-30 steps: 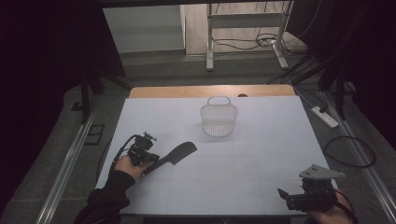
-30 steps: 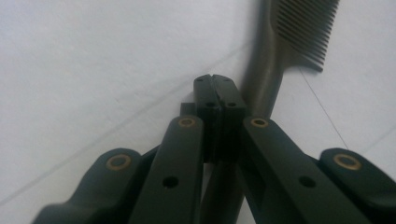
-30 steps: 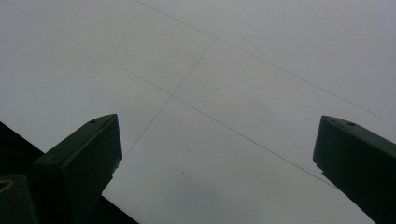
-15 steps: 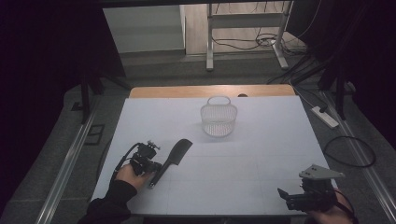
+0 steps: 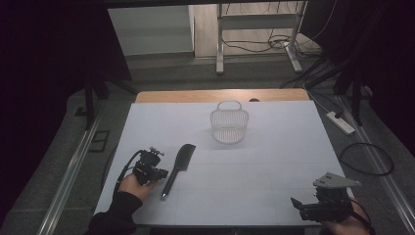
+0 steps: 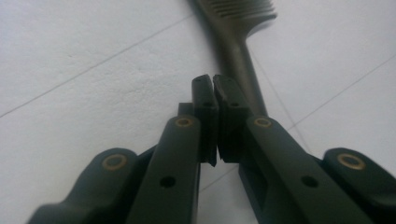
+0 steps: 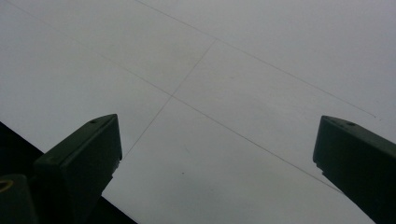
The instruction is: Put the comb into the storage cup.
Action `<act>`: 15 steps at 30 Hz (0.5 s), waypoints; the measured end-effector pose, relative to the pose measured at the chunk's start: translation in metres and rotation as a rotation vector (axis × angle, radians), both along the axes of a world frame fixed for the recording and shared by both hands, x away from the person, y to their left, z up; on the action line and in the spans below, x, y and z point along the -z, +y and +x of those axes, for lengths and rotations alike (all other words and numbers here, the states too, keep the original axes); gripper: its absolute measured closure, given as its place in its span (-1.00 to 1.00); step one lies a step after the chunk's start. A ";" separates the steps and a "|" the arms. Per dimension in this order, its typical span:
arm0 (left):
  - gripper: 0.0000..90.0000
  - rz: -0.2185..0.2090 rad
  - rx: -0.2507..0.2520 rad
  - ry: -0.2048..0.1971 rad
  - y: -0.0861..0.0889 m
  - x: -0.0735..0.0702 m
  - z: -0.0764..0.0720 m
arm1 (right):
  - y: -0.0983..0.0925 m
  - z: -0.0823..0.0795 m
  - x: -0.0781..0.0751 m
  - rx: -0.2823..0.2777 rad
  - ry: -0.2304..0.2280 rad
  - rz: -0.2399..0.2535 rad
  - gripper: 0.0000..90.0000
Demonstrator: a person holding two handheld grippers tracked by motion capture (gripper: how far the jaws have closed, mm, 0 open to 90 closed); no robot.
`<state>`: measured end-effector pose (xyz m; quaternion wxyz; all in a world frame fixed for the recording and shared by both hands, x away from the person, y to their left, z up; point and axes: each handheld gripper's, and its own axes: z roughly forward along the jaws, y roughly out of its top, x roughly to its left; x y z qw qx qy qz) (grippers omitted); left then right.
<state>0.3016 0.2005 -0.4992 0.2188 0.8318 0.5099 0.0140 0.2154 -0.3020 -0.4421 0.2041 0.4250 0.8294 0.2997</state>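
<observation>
Writing: none that you can read on the comb, the basket or either gripper.

Comb (image 5: 178,168): black, one piece, matte like plastic — a broad toothed head and a narrow straight handle. It lies flat on the white table (image 5: 274,161), near its front left part, well apart from the basket.

Comb, long axis: runs from the near edge toward the far edge, leaning slightly right; the head points away from you, the handle tip toward you. In the left gripper view the handle (image 6: 243,70) rises from just behind your jaw tips to the teeth at the top edge.

Your left gripper (image 5: 159,173): jaws clenched on each other with nothing between them; the comb's handle lies just beside the tips, on the table. Whether the tips touch it, you cannot tell.

Your right gripper (image 5: 298,206): jaws spread wide and empty, at the front right corner of the table, well apart from the comb; bare table surface shows between them in the right gripper view.

Basket (image 5: 229,122): pale wire mesh, round-sided, open top with a small loop handle at its far rim — upright near the table's far middle.

Table surface: smooth white sheet with thin seam lines; a strip of wood shows along the far edge.
</observation>
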 end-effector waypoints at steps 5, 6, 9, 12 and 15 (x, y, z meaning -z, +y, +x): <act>0.80 -0.035 -0.015 -0.019 0.002 -0.009 -0.010 | 0.000 0.000 0.000 -0.002 -0.001 -0.002 -0.96; 0.78 -0.040 -0.022 -0.025 0.003 -0.010 -0.012 | 0.000 0.000 0.000 -0.002 -0.001 -0.002 -0.96; 0.69 -0.044 -0.030 -0.034 0.003 -0.014 -0.015 | 0.000 0.000 0.000 -0.003 -0.001 -0.002 -0.96; 0.54 -0.048 -0.041 -0.056 0.003 -0.018 -0.021 | 0.000 0.000 0.000 -0.002 -0.001 -0.001 -0.96; 0.33 -0.043 -0.050 -0.066 0.003 -0.021 -0.025 | 0.000 0.000 0.000 -0.004 -0.001 -0.003 -0.96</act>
